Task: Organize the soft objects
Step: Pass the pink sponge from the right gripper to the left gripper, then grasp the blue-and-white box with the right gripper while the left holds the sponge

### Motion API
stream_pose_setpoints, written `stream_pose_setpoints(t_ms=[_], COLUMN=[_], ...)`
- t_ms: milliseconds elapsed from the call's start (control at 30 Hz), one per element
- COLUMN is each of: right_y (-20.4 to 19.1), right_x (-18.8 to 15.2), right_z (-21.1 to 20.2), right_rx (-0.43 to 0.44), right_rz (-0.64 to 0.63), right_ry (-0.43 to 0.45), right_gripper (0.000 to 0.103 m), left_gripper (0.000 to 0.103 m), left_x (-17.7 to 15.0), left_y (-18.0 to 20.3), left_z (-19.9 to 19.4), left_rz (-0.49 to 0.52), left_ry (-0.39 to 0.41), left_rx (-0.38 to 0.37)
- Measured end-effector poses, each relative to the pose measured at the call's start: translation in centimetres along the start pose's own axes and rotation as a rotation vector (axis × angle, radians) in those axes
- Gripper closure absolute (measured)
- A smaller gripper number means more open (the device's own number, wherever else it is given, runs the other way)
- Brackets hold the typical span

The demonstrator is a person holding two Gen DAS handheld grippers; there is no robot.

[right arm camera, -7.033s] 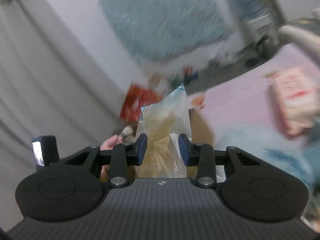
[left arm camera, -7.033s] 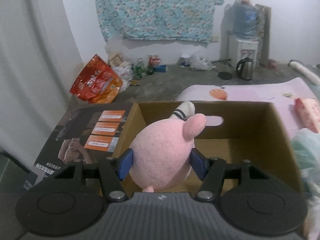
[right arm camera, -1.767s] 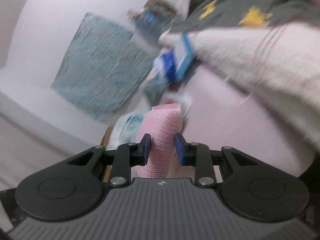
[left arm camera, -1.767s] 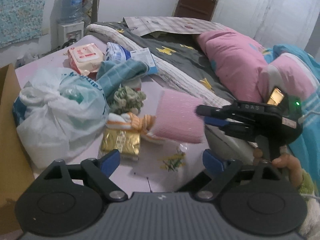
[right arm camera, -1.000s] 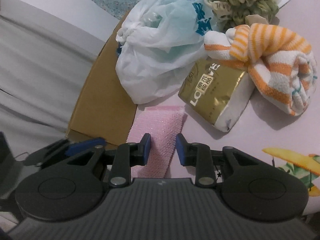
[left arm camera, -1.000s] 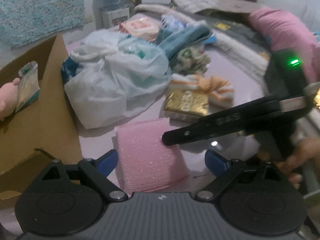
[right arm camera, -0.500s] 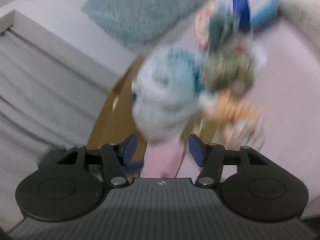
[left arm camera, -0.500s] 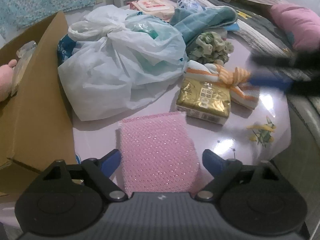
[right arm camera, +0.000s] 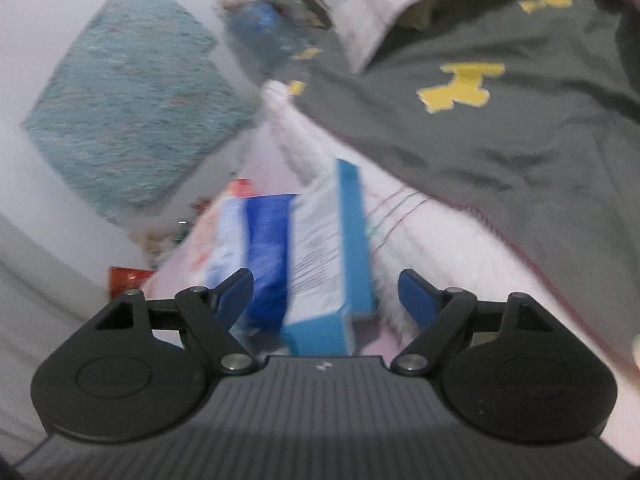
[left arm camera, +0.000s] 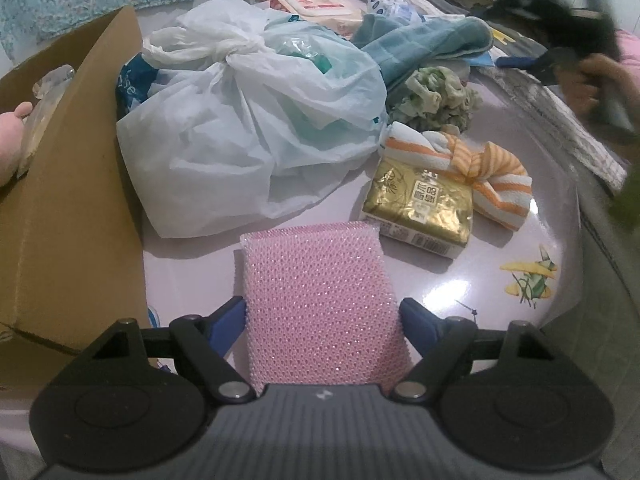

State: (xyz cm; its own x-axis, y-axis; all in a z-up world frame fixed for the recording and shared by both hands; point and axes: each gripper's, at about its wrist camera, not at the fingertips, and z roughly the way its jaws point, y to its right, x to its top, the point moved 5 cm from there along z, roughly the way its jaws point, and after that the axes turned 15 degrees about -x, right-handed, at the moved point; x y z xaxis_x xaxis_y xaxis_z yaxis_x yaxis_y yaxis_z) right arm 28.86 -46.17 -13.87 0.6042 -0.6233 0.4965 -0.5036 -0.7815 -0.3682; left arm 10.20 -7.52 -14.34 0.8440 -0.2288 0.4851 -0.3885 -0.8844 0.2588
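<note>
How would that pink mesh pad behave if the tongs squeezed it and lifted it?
The pink mesh pad looks like a netted sponge, so it would probably compress and feel light. Its rough netting likely grips rather than slips. Lying flat on the table between the left tongs, it shouldn't roll; held by one end it might droop a little.

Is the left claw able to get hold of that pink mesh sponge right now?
Probably yes. The pink mesh sponge lies flat between the left claw's closing fingers, nothing covers it, and the right claw is well clear.
</note>
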Motion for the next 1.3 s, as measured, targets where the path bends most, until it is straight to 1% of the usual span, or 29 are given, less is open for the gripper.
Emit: stream_pose_setpoints(t_ms=[67, 100, 167, 233, 267, 300, 333, 367, 433, 600, 700, 900, 1067, 1167, 1300], right_y=[-1.2, -1.8, -2.6, -3.1, -3.1, -3.1, -3.1, -2.9, -2.5, -1.3, 0.3, 4.2, 6.4, 7.3, 7.0], right_x=[-0.1, 0.0, 0.0, 0.0, -0.1, -0.1, -0.1, 0.0, 0.1, -0.6, -1.6, -4.7, -7.1, -8.4, -9.5], right_z=[2.2, 2.7, 3.3, 3.8, 4.1, 4.2, 4.1, 3.8, 3.1, -0.5, -2.9, -7.1, -10.9, -13.0, -15.3], right_rx=[-0.020, -0.039, -0.070, -0.089, -0.096, -0.097, -0.092, -0.082, -0.065, -0.037, -0.024, 0.016, 0.057, 0.118, 0.199], right_rz=[-0.006, -0.039, -0.092, -0.114, -0.124, -0.129, -0.132, -0.128, -0.106, -0.075, -0.038, 0.070, 0.133, 0.179, 0.204], right_ry=[-0.002, 0.011, 0.032, 0.034, 0.027, 0.029, 0.034, 0.038, 0.041, 0.079, 0.101, 0.113, 0.139, 0.136, 0.134], right_gripper=[0.026, 0.026, 0.032, 0.056, 0.056, 0.059, 0.065, 0.066, 0.073, 0.083, 0.085, 0.085, 0.085, 0.085, 0.085], left_gripper=[0.019, 0.019, 0.020, 0.020, 0.020, 0.020, 0.020, 0.020, 0.020, 0.021, 0.022, 0.023, 0.024, 0.024, 0.024], left_x=[0.0, 0.1, 0.1, 0.1, 0.1, 0.1, 0.1, 0.1, 0.1, 0.2, 0.2, 0.1, 0.0, 0.0, 0.2], left_y=[0.0, 0.0, 0.0, 0.0, 0.0, 0.1, 0.1, 0.1, 0.1, 0.2, 0.2, 0.1, 0.3, 0.5, 1.1], left_z=[0.1, 0.1, 0.1, 0.2, 0.2, 0.2, 0.2, 0.2, 0.2, 0.2, 0.1, -0.4, -1.3, -2.1, -3.7], left_rz=[-0.003, -0.004, -0.002, -0.004, -0.003, -0.002, 0.000, 0.001, 0.001, 0.006, 0.003, -0.014, -0.015, -0.021, -0.021], left_ry=[-0.001, -0.002, -0.003, -0.004, -0.003, -0.003, -0.003, -0.001, -0.002, -0.002, 0.004, 0.017, 0.041, 0.065, 0.108], left_rx=[-0.001, -0.001, 0.000, 0.001, 0.002, 0.004, 0.005, 0.007, 0.007, 0.012, 0.008, -0.014, -0.035, -0.053, -0.080])
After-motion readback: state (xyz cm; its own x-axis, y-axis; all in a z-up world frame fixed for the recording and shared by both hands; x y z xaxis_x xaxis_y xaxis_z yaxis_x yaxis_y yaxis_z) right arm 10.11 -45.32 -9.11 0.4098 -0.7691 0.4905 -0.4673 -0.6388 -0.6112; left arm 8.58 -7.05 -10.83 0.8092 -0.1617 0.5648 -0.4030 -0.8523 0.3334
